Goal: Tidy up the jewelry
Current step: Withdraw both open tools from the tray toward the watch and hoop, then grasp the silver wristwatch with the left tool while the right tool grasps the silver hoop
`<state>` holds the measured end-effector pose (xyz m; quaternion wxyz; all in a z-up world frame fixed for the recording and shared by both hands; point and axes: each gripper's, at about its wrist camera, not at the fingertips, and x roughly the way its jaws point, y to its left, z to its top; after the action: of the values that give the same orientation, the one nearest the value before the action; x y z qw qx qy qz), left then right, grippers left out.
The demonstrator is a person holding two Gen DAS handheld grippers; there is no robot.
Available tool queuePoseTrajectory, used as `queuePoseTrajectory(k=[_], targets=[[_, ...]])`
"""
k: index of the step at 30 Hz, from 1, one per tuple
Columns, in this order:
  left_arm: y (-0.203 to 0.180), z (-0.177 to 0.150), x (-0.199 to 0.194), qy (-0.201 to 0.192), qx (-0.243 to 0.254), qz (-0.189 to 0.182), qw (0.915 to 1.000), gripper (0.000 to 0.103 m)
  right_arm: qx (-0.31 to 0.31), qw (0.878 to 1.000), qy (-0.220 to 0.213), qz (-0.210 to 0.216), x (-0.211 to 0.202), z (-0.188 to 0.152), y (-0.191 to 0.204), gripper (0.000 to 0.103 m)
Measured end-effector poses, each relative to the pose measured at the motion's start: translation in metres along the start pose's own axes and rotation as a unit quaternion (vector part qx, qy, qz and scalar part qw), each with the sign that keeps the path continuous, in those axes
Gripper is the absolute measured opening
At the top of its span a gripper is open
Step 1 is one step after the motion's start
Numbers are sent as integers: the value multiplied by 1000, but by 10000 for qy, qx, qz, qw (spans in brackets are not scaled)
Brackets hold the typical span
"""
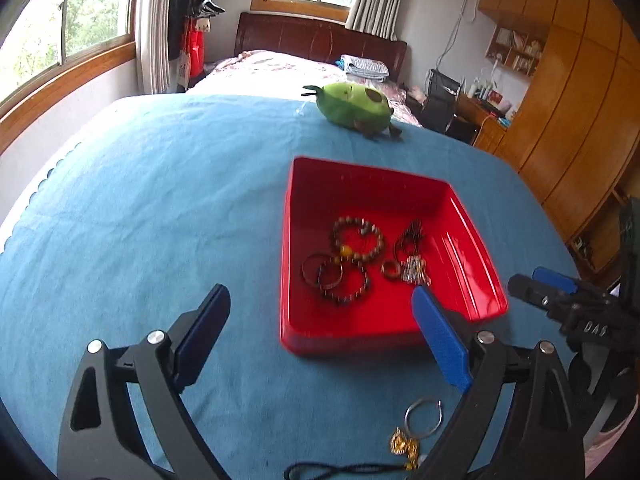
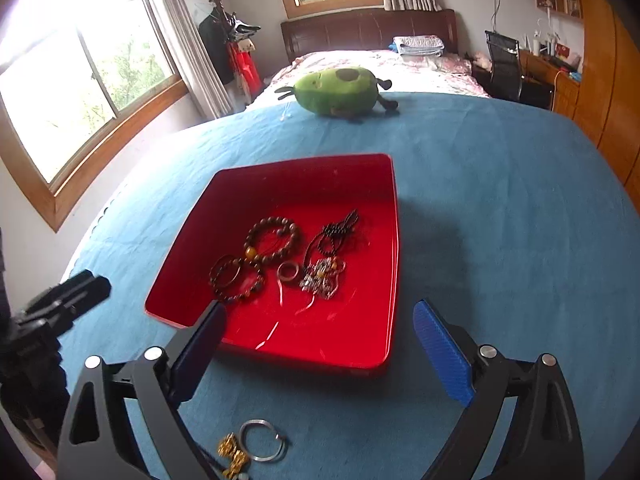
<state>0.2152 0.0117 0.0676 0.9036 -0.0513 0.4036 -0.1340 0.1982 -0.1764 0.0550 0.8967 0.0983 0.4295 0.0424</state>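
A red tray (image 1: 360,184) (image 2: 280,172) sits on the blue cloth and holds beaded bracelets (image 1: 357,237) (image 2: 273,238), a ring (image 2: 288,271) and a silver chain cluster (image 1: 414,270) (image 2: 322,278). On the cloth in front of the tray lie a silver bangle (image 1: 423,417) (image 2: 264,440) and a gold pendant (image 1: 405,446) (image 2: 232,454) on a black cord (image 1: 344,470). My left gripper (image 1: 320,312) is open and empty, above the tray's near left corner. My right gripper (image 2: 320,320) is open and empty over the tray's near edge. It also shows in the left wrist view (image 1: 536,284).
A green avocado plush (image 1: 354,106) (image 2: 340,90) lies at the far edge of the cloth. Beyond are a bed, windows, a wooden wardrobe and a desk with a chair.
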Motion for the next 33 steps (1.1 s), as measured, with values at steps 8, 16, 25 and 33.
queuePoseTrajectory(k=[8, 16, 25, 33], targets=[[3, -51, -6, 277, 60, -62, 9996, 92, -44, 9985, -20, 538, -20, -50, 3, 96], [-2, -86, -3, 520, 143, -95, 9985, 93, -125, 9973, 543, 482, 4, -89, 8, 99], [6, -121, 4, 792, -32, -26, 9968, 93, 240, 9947, 731, 679, 12, -118, -3, 99], [-10, -155, -20, 900, 343, -293, 9949, 93, 319, 9947, 643, 742, 2, -133, -6, 99]])
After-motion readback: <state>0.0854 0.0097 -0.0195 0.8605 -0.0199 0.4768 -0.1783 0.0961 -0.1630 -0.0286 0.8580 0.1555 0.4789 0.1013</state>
